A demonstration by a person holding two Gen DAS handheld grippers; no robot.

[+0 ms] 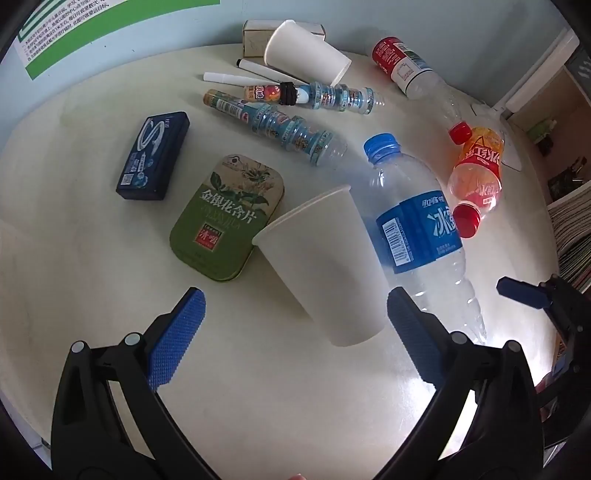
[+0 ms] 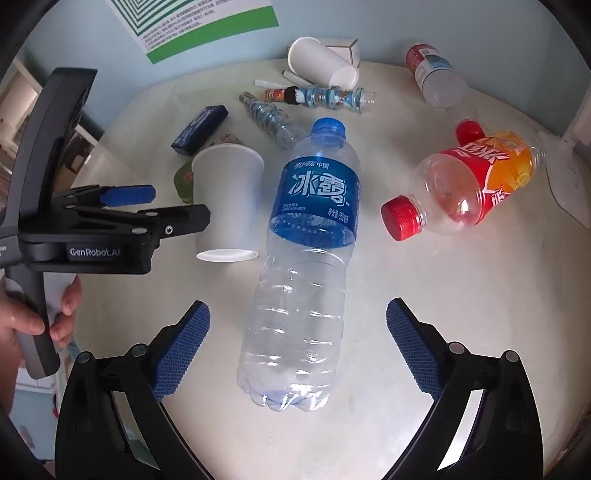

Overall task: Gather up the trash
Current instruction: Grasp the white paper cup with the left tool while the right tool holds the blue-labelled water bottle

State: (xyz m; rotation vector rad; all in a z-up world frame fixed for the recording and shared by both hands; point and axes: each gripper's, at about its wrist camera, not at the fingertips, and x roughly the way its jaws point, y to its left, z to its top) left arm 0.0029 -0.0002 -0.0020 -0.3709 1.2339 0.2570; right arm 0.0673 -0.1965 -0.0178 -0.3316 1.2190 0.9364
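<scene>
The left gripper [image 1: 295, 339] has its jaws spread wide and grips nothing; its blue studded pads [image 1: 177, 343] stand either side of a white paper cup [image 1: 321, 266], clear of its walls. The cup is plain and unmarked, and the right wrist view shows it upright on its narrow base, rim up. It stands near the middle of the pale round table [image 1: 92, 258], just beside a green tin [image 1: 229, 218] with flowers and Chinese lettering on its lid.

The right gripper [image 2: 295, 347] is likewise wide open and empty. Between its pads [image 2: 181, 354], untouched, lies the lower part of a clear water bottle [image 2: 303, 266]: on its side, ribbed and somewhat dented, with a blue label and blue cap, the cap pointing away from the gripper.

Farther out lie a red-capped bottle with a red and orange label [image 2: 469, 184], two slim clear bottles with patterned wrapping [image 1: 280, 125], a second paper cup [image 1: 306, 55] tipped over, white markers [image 1: 236, 78], a dark blue case [image 1: 155, 155], another clear bottle with a red label [image 1: 406, 66] and a small carton [image 1: 255, 35] by the wall. A hand [image 2: 29, 325] holds the left gripper's handle.
</scene>
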